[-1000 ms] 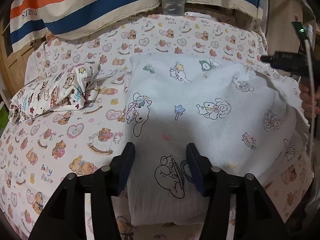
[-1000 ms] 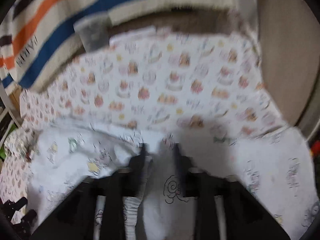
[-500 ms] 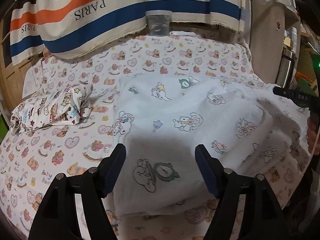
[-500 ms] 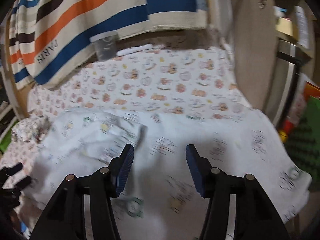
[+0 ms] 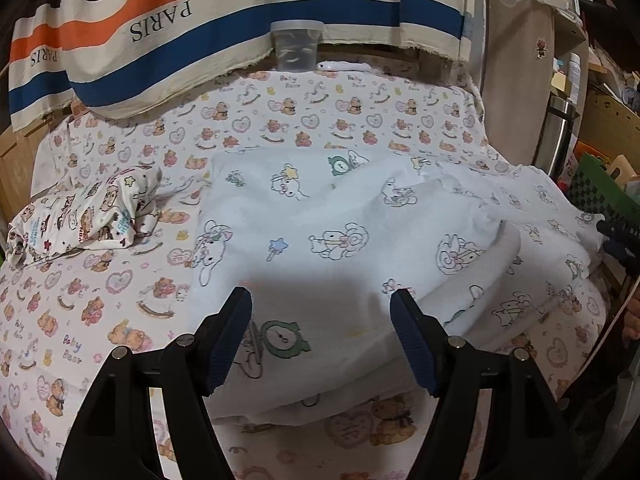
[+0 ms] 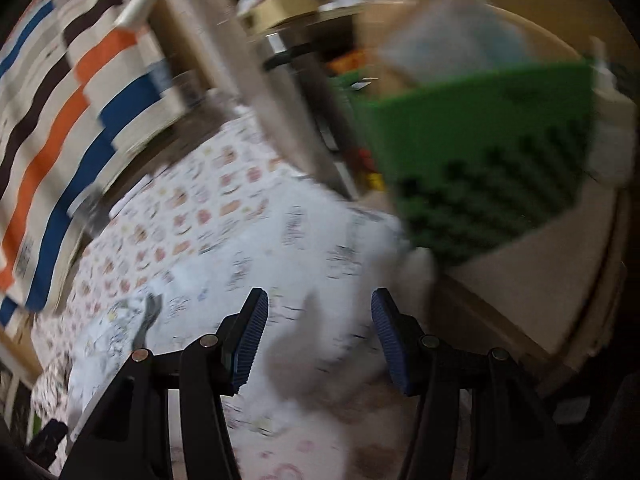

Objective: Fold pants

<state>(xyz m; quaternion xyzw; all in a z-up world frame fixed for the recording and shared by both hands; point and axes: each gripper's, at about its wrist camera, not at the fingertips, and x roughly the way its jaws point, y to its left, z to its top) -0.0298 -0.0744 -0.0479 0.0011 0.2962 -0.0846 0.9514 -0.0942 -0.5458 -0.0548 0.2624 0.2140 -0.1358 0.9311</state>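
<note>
The white pants [image 5: 344,240] with cartoon prints lie folded over on the bear-print bed sheet [image 5: 100,292]; the folded layer covers the left part, with loose cloth bunched at the right. My left gripper [image 5: 322,338] is open and empty, held above the pants' near edge. My right gripper [image 6: 318,338] is open and empty above the pants' right end [image 6: 304,248]; its view is blurred. It shows at the right edge of the left wrist view [image 5: 618,236].
A crumpled printed garment [image 5: 84,212] lies at the left of the bed. A striped "PARIS" cloth [image 5: 224,20] hangs behind, with a clear plastic tub [image 5: 296,46] below it. A green crate [image 6: 484,152] and shelves stand right of the bed.
Both grippers let go of the pants, opened and drew back. The pants now lie folded. The right gripper has swung right toward the green crate.
</note>
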